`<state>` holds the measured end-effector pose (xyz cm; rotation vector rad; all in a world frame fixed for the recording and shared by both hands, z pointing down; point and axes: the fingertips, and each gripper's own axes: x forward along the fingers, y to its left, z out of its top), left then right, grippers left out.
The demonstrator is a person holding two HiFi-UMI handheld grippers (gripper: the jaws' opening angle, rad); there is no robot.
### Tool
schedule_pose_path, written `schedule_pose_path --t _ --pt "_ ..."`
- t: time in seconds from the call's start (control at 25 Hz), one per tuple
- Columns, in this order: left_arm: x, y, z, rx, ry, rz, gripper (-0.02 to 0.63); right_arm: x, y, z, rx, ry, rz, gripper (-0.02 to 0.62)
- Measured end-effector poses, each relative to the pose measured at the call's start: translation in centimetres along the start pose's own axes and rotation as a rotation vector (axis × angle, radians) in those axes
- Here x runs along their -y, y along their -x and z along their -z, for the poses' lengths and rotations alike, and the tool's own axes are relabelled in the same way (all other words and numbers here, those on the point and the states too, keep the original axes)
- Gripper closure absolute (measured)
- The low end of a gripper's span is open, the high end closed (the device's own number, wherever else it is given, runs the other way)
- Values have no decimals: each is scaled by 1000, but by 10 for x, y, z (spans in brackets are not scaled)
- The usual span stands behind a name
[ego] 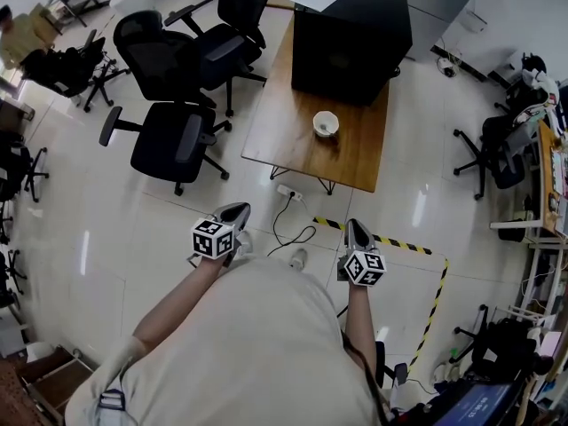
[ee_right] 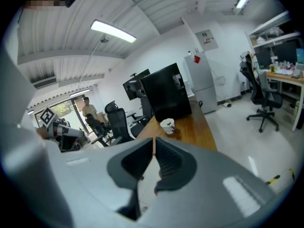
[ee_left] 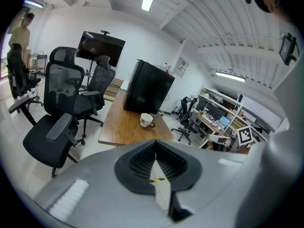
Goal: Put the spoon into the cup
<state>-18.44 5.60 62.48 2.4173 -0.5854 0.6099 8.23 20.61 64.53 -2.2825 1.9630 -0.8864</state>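
**Both pairs of jaws closed on nothing, cup well away on the table**

Left gripper [ee_left: 155,144] and right gripper [ee_right: 153,141] each show their tips pressed together with nothing between them. The person holds both at waist level over the floor.

The cup [ego: 326,123], white with a handle, stands upright on the wooden table [ego: 284,136], just in front of a large black box [ego: 351,34]. No spoon shows on the tabletop. A darker mark inside the cup may be the spoon, though the cup is too small to be sure. So the scene fits either a spoon already resting in the cup or one lying somewhere out of sight.

In either case, my judgement is that any reach toward the table should come in slowly and from above. A cup like this is light and could tip at a sideways nudge.

Black office chairs [ego: 173,140] crowd the table's left side. A cable [ego: 288,229] and striped tape [ego: 399,240] lie on the glossy floor between the person and the table.
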Motion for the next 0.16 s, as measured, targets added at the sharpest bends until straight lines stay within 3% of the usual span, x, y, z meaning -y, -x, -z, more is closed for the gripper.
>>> schedule_pose_path --t 0.16 --pt "9 -10 -3 -6 -13 8 606 10 0 -3 9 -11 -2 586"
